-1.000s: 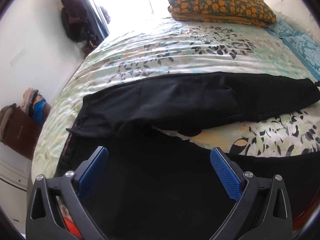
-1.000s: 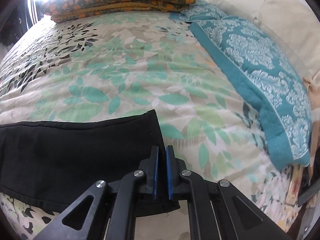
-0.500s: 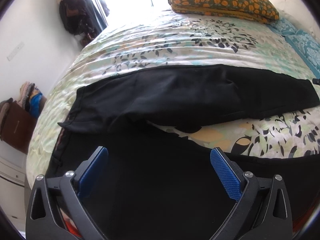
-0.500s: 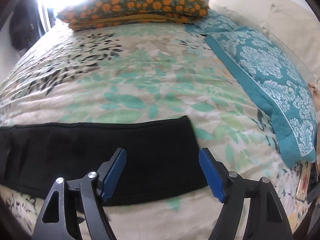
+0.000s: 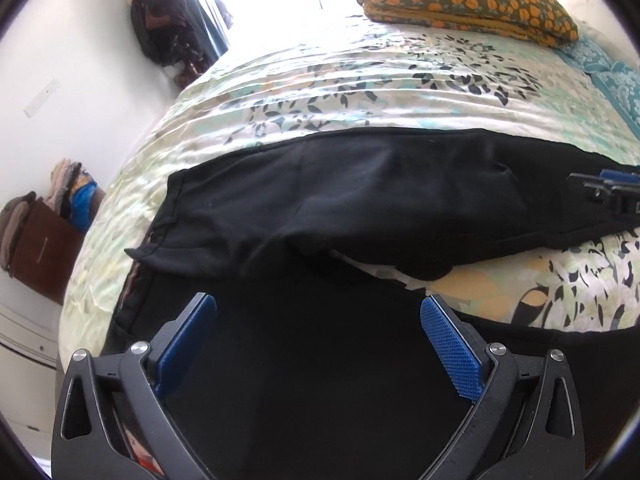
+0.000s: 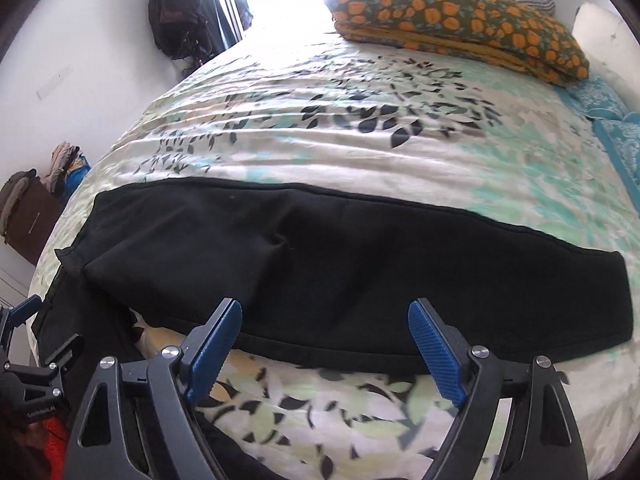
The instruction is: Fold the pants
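Black pants (image 5: 360,200) lie across the floral bedspread (image 5: 360,92), with one leg stretched out from left to right. More black cloth of the pants spreads along the bed's near edge. My left gripper (image 5: 317,312) hovers open over it, with nothing pinched. In the right wrist view the leg (image 6: 320,272) runs to its hem at the right. My right gripper (image 6: 325,316) is over the leg's near edge. Its jaws are opening and nothing is between the pads. The right gripper (image 5: 616,188) shows at the left wrist view's right edge, and the left gripper (image 6: 24,340) sits low left in the right wrist view.
An orange-flowered pillow (image 6: 460,16) rests on a folded yellow blanket at the far end of the bed. Teal patterned pillows (image 6: 616,120) lie along the right side. Dark bags (image 5: 160,12) hang on the left wall, and a brown box (image 5: 44,240) with piled clothes stands beside the bed.
My right gripper let go of the leg's hem, opened, and swung left along the leg. My left gripper sank a little toward the black cloth and stayed open.
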Available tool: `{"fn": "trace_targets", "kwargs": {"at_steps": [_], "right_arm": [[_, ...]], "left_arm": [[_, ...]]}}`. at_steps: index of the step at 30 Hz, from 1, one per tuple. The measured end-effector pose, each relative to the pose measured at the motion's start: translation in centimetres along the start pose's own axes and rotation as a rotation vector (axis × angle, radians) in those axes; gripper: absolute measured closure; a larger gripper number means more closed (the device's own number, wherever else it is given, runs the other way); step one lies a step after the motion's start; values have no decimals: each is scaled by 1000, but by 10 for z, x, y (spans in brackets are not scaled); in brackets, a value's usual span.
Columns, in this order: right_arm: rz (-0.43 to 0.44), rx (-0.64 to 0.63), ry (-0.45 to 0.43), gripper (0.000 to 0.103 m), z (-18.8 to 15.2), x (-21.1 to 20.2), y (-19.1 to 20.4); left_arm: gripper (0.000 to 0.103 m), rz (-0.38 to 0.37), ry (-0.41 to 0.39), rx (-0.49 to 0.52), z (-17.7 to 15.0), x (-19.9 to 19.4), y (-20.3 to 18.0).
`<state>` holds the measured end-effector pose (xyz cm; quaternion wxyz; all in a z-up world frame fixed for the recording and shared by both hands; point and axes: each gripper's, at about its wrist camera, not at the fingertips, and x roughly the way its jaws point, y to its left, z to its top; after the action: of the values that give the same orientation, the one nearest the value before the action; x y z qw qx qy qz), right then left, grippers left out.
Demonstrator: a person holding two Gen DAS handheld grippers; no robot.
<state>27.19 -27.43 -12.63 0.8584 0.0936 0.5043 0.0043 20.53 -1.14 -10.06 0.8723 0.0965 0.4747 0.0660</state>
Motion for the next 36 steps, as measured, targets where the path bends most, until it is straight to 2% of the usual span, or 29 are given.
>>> {"fn": "trace_targets", "kwargs": {"at_steps": [3,5,6,8,9,12,14,16,19,20,22,24,27,32,36], "right_arm": [[-30,-25,50,18,0,41,13],[-98,-38,143,18,-8,71,11],[-118,-26,186,11,-13,84,5],[-115,1,161,7,-16,83,-8],[-133,16,171,7,-15,78,-13],[-74,79,106,7,-10,52,-25],[-78,55,108,7,-1,46,-24],[-51,24,141,7,4,53,-20],[-109,-31,204,6,10,86,-12],[-120,-29,248,0,8,101,-13],[-112,11,206,0,13,104,-19],[-113,33,227,0,18,104,-20],[-118,34,178,0,18,86,-22],[-164,17,148,0,-3,47,-16],[-164,36,105,0,-33,-2,-4]], "left_arm": [[1,15,-13,-13,15,18,10],[1,49,-6,-4,24,43,15],[1,82,6,2,28,60,17],[0,112,39,18,31,90,23],[0,91,51,15,31,100,26],[0,28,75,-32,35,99,36],[0,27,51,-43,39,93,40],[0,77,62,-31,45,105,37],[0,73,135,-9,47,140,32],[0,63,130,-26,48,146,34],[0,29,153,-70,54,149,41],[0,4,175,-89,59,146,47],[1,19,153,-85,54,126,57],[1,-122,122,-110,18,77,69],[1,-182,135,-74,-14,38,56]]}}
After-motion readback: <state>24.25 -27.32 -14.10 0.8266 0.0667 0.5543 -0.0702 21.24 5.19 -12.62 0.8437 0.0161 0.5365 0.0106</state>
